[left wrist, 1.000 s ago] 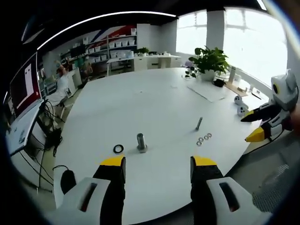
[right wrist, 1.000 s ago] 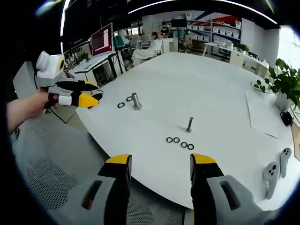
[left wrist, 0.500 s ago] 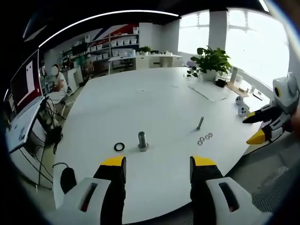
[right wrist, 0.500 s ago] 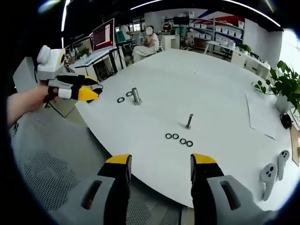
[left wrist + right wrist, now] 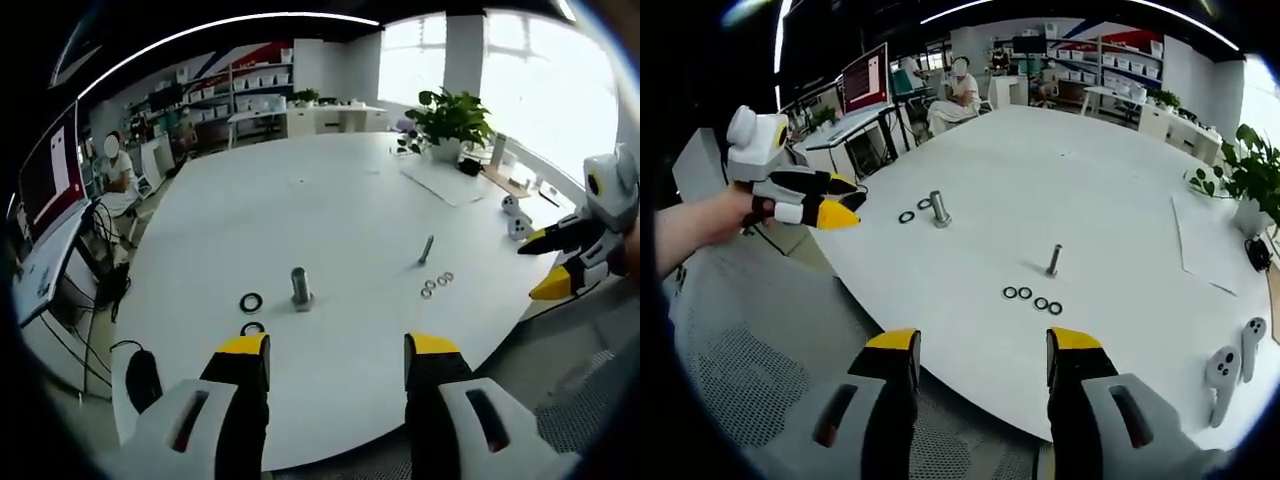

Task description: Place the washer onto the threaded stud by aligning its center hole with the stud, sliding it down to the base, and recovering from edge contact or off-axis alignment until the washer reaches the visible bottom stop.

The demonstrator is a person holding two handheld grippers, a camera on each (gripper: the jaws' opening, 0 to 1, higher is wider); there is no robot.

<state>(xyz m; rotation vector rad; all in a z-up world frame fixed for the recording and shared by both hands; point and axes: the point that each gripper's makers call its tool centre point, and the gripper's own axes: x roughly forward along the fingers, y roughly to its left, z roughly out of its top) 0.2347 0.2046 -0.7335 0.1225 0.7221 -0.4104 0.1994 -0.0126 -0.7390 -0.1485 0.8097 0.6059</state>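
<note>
1. left gripper view, far left: a monitor [image 5: 45,185] with a red screen stands on a desk beside the big white table [image 5: 330,200], and a seated person [image 5: 118,175] is behind it.
2. left gripper [image 5: 337,352]: its two yellow-tipped fingers stand apart with nothing between them, held over the near edge of the table.
3. two dark washers [image 5: 250,301] lie flat on the table just left of the thick stud [image 5: 299,286], one just in front of the left finger's tip. the thick stud stands upright with nothing on it.
4. further right a thin threaded stud [image 5: 426,249] stands upright and bare, with a short row of small washers [image 5: 435,284] lying flat just in front of it, apart from it.
5. a potted plant [image 5: 448,125] sits at the far side of the table, a sheet of paper [image 5: 440,185] lies in front of it, and the right gripper comes in at the right edge, off the table.
6. right gripper view, left side: a hand [image 5: 710,222] holds the left gripper off the table edge, pointing toward the thick stud.
7. right gripper [image 5: 983,353]: its fingers are apart and hold nothing, short of the table edge. the four small washers lie in a row between it and the thin stud.
8. far right: two white controllers [image 5: 1232,358] lie near the table edge.
</note>
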